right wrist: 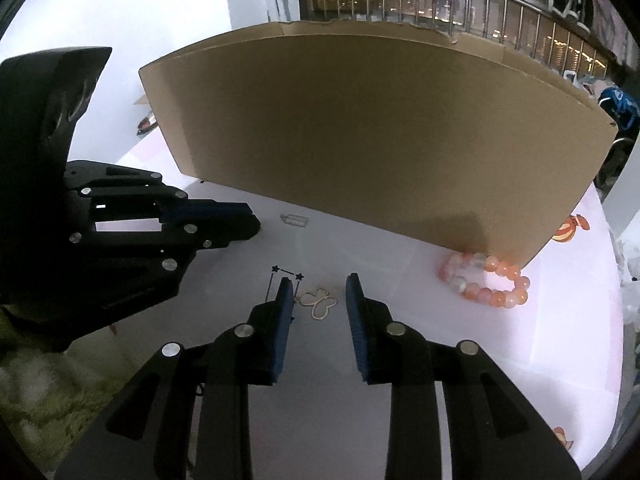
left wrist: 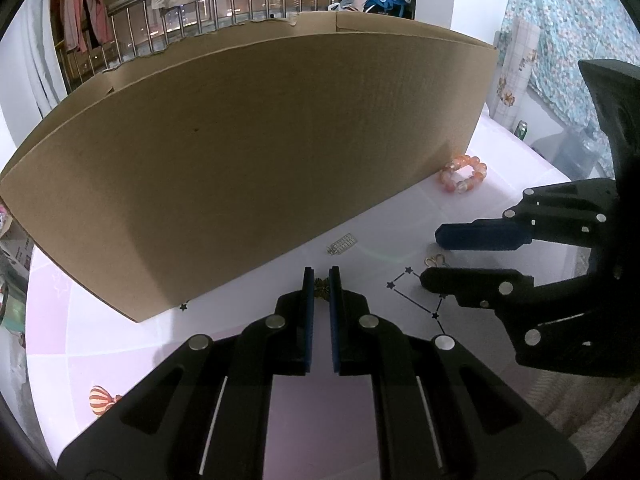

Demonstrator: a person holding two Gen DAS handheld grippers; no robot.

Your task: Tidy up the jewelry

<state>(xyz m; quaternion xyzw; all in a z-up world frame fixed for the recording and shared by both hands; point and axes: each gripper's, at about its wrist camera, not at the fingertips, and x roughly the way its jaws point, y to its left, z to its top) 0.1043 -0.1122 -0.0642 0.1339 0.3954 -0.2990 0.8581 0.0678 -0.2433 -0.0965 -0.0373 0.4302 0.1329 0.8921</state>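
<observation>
My left gripper [left wrist: 321,270] is nearly shut around a small gold flower-shaped piece [left wrist: 321,289] on the table; it also shows in the right wrist view [right wrist: 256,222]. My right gripper [right wrist: 317,280] is open, its fingers on either side of a gold butterfly-shaped piece [right wrist: 319,302], also seen in the left wrist view [left wrist: 436,259]. A pink-orange bead bracelet [right wrist: 486,279] lies at the right next to the cardboard box [right wrist: 380,128]. A small silver clip-like piece [left wrist: 341,243] lies in front of the box.
The tall cardboard box [left wrist: 248,160] stands across the back of the white-pink table cloth [left wrist: 120,352]. A green can [left wrist: 522,129] and a rolled sheet [left wrist: 516,68] stand at the far right. A fluffy rug [right wrist: 48,380] lies off the table's edge.
</observation>
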